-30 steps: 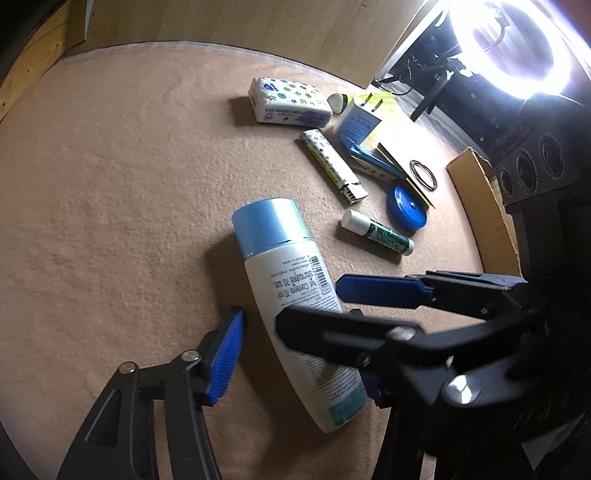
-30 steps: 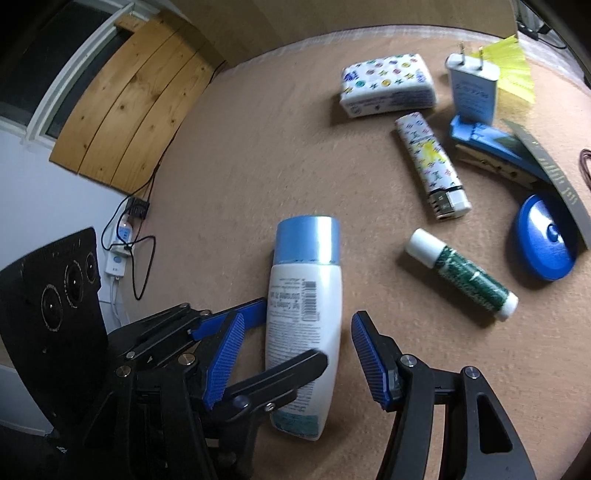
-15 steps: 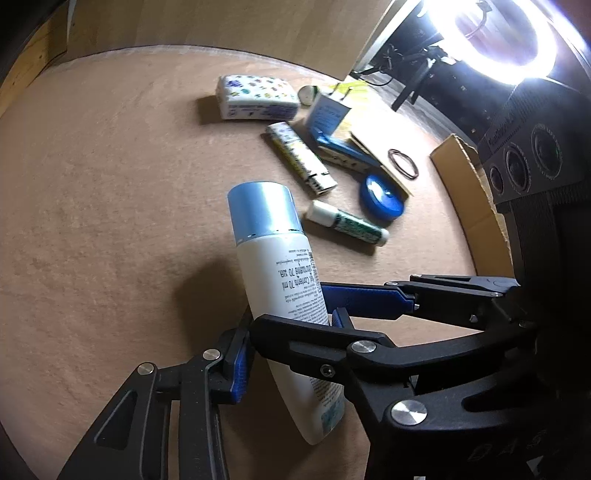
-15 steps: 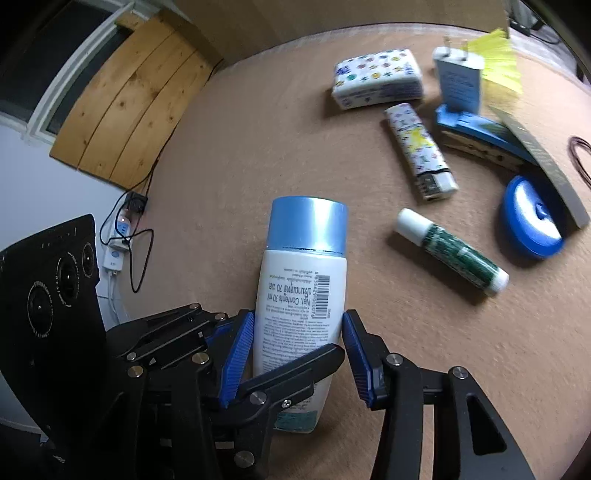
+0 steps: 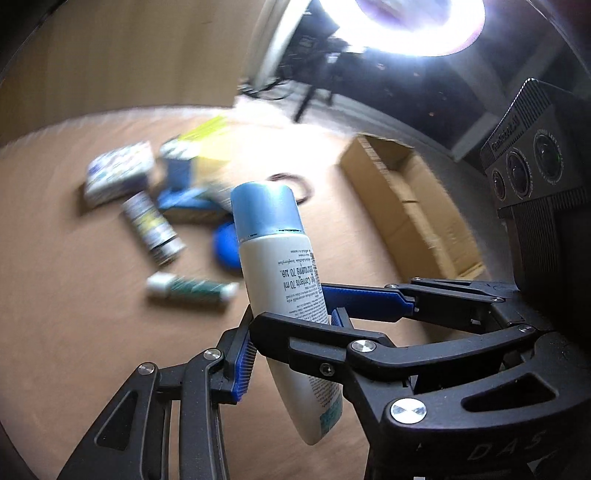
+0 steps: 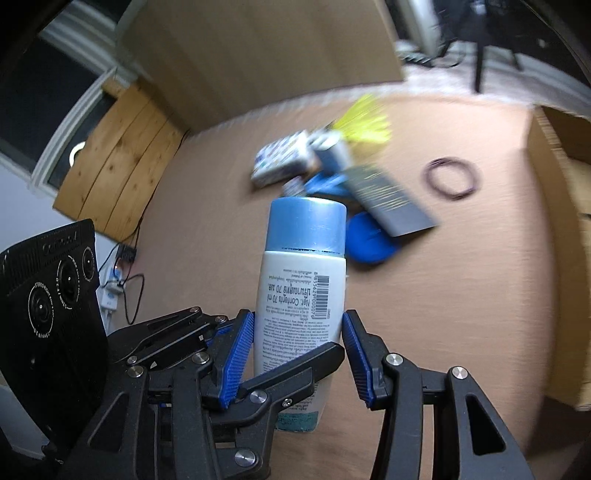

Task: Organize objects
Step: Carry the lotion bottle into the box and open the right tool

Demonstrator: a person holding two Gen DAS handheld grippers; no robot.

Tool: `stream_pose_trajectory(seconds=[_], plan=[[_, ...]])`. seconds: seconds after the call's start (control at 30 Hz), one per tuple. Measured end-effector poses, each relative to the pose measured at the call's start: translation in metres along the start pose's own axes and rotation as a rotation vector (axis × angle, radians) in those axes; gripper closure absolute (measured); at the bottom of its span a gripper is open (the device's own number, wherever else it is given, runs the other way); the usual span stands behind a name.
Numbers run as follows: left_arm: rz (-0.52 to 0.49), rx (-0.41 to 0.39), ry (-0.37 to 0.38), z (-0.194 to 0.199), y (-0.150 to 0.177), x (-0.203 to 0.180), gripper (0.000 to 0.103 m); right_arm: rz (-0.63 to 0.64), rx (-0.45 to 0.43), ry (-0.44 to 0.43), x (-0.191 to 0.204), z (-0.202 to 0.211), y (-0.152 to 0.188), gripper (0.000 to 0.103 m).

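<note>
Both claws meet on one white bottle (image 5: pixel 284 295) with a light-blue cap (image 5: pixel 264 210), held clear of the tan desk (image 5: pixel 74 295) with the cap pointing away from the cameras.

Left wrist view: the left claw (image 5: pixel 291 350) is clamped across the bottle's lower body, its blue pads (image 5: pixel 243 369) pressing in from each side. The right claw's long blue-padded finger (image 5: pixel 365 302) reaches in from the right, touching the bottle. Only this view shows the green-and-white tube (image 5: pixel 192 290) lying on the desk left of the bottle, the patterned lighter (image 5: pixel 151 229) beyond it, and a bright ring light (image 5: pixel 406 26) overhead. The open cardboard box (image 5: pixel 406 206) at the desk's right edge shows its inside.

Right wrist view: the right claw (image 6: pixel 299 354) grips the same bottle (image 6: pixel 301 306), its ridged blue pads (image 6: pixel 236 362) tight against the label's two sides; the barcode faces the camera. The left claw's black finger (image 6: pixel 291 373) crosses in front of the bottle's base. Only this view shows the dark hair tie (image 6: pixel 452 177) in full, a grey strip (image 6: pixel 388 199) lying over the blue round lid (image 6: pixel 369 240), yellow bristles (image 6: pixel 365 122), and wooden boards (image 6: pixel 114 158) against the wall at left.

Both views show a blurred patterned packet (image 5: pixel 118 173) behind the bottle.
</note>
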State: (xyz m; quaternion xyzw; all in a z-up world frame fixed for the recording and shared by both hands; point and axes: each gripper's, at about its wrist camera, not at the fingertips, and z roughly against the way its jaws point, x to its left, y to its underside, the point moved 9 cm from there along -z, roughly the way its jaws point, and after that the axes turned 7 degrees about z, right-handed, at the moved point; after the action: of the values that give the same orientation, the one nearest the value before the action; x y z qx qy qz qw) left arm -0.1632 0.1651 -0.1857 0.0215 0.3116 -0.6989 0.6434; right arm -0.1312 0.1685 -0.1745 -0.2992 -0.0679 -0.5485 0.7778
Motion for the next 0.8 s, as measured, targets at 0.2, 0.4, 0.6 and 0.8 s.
stream_pose_trajectory(seconds=[0.2, 0.4, 0.6, 0.8], plan=[[-0.086, -0.008, 0.049, -0.019, -0.027, -0.073, 0.061, -0.046, -0.080, 0.054, -0.055, 0.050, -0.009, 0.057], [-0.148, -0.006, 0.087, -0.050, -0.044, -0.143, 0.062, -0.080, -0.125, 0.126, -0.118, 0.091, -0.009, 0.057], [-0.180, 0.013, 0.112, -0.084, -0.053, -0.198, 0.062, -0.122, -0.147, 0.162, -0.167, 0.113, -0.007, 0.057], [-0.196, 0.032, 0.120, -0.111, -0.058, -0.234, 0.062, -0.150, -0.151, 0.180, -0.204, 0.126, -0.003, 0.057]])
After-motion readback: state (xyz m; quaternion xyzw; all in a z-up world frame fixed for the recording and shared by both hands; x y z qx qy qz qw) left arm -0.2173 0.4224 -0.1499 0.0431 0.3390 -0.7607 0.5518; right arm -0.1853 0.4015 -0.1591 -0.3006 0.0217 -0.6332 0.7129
